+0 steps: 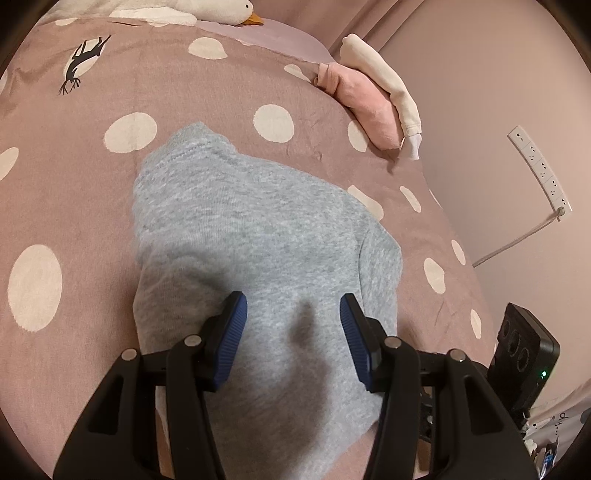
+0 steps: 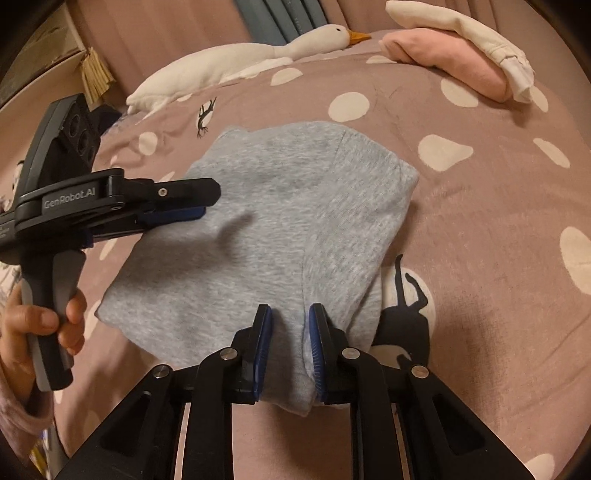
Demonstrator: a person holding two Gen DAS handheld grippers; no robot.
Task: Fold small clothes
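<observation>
Beside bed point(image 1: 74, 206), power strip point(image 1: 540, 173)

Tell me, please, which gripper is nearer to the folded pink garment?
Neither clearly; both are far from the pink garment. The right gripper pinches the grey garment's near edge; the left gripper is over its left side.

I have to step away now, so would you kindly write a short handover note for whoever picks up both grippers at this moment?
Left gripper: open, resting over the near part of the grey garment, gripping nothing.
Right gripper: shut on a pinched fold at the grey garment's near edge.
Things: the grey garment lies partly folded on the spotted bedspread. A pink garment with a cream garment on top sits folded at the far side.
Done: those two appear folded.
Left: finish folding the grey one, then probably stack it with them.
</observation>
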